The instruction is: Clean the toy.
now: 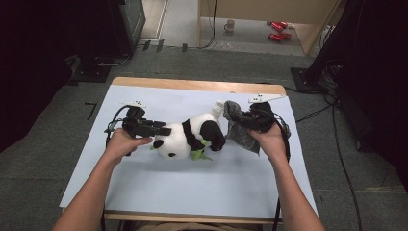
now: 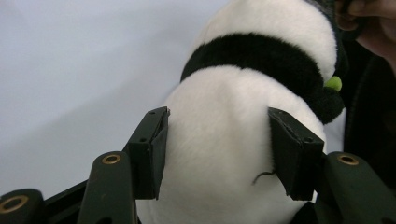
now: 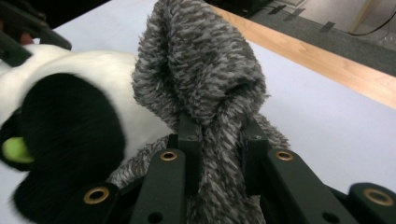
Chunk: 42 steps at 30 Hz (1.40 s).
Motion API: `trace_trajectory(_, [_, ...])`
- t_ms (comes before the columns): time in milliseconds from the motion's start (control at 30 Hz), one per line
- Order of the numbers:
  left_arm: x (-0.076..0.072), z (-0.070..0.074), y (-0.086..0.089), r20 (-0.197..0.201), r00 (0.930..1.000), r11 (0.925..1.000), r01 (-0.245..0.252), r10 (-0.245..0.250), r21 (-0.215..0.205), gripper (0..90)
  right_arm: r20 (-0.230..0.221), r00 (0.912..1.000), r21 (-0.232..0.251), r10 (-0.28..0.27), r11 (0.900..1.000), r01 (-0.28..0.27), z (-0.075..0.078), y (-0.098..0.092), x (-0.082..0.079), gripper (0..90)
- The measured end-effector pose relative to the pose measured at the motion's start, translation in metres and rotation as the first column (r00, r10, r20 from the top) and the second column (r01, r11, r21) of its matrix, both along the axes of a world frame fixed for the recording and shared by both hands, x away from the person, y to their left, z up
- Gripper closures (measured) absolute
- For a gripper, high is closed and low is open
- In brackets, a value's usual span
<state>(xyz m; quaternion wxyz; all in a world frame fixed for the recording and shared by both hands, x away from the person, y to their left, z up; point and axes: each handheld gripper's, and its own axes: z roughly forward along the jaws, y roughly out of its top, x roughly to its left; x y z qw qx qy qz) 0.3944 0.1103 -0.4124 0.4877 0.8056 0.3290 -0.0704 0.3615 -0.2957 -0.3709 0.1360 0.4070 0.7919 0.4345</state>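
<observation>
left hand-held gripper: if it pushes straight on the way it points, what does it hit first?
The left hand-held gripper already has the plush panda between its jaws, so pushing on would likely meet the panda's white body at once. Whether the pads press it is hard to tell.

Place: a lab or recording room, not a home
Bench (image 1: 144, 202): wooden top under a pale blue sheet
Floor (image 1: 43, 168): grey carpet, cables (image 1: 337, 144) trailing at right
Far side: dark equipment stands (image 1: 332, 53), a mug (image 1: 230, 25) and red cans (image 1: 278, 30) on the floor
</observation>
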Motion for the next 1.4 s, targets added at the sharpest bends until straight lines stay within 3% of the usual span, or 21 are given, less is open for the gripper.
trace_trajectory(67, [-0.003,0.006,0.001,0.068,0.9975,0.9998,-0.017,0.017,0.000,49.4,0.008,1.0000,0.007,0.003,1.000,-0.003,0.006,0.001,-0.002,76.9])
trace_trajectory(133, [-0.004,0.011,0.001,0.102,0.9946,0.9998,-0.018,0.018,0.007,55.4,0.019,0.9998,0.016,0.010,1.000,-0.011,0.012,0.002,-0.004,76.9])
trace_trajectory(200, [-0.002,0.012,0.000,0.069,0.9976,0.9999,0.014,-0.014,-0.001,60.5,0.034,0.9992,0.024,0.019,1.000,-0.020,0.020,0.004,-0.007,76.9])
trace_trajectory(400, [-0.001,0.009,0.000,0.034,0.9973,0.9979,0.065,-0.065,0.000,69.2,0.059,0.9960,0.021,0.068,0.997,-0.069,0.038,0.020,-0.015,76.9])
trace_trajectory(500, [0.000,0.008,0.000,0.021,0.9978,0.9980,0.063,-0.063,0.001,70.3,0.068,0.9929,0.023,0.098,0.995,-0.100,0.046,0.030,-0.020,76.9])
trace_trajectory(567, [0.002,0.008,0.000,0.026,0.9990,0.9993,0.035,-0.035,0.013,69.5,0.075,0.9906,0.022,0.114,0.993,-0.116,0.050,0.035,-0.022,76.9])
trace_trajectory(733, [0.007,0.007,-0.003,-0.003,1.0000,0.9999,0.007,-0.007,0.015,61.1,0.079,0.9858,0.027,0.149,0.988,-0.151,0.058,0.050,-0.026,76.8])
trace_trajectory(833, [0.009,0.006,-0.002,-0.017,0.9998,0.9998,-0.006,0.007,0.020,54.3,0.063,0.9830,0.035,0.172,0.984,-0.175,0.059,0.062,-0.028,76.8])
trace_trajectory(933, [0.009,0.006,-0.002,-0.011,0.9999,0.9999,-0.006,0.007,0.016,54.1,0.060,0.9764,0.034,0.207,0.977,-0.210,0.061,0.079,-0.033,76.7])
trace_trajectory(1167, [0.009,0.008,-0.001,-0.002,0.9999,0.9999,-0.011,0.011,0.010,58.8,0.037,0.9622,0.024,0.270,0.962,-0.271,0.052,0.120,-0.036,76.7])
trace_trajectory(1400, [0.012,0.009,-0.001,-0.024,0.9997,1.0000,0.005,-0.005,0.001,69.7,0.008,0.9513,-0.007,0.308,0.951,-0.308,0.038,0.155,-0.036,76.7])
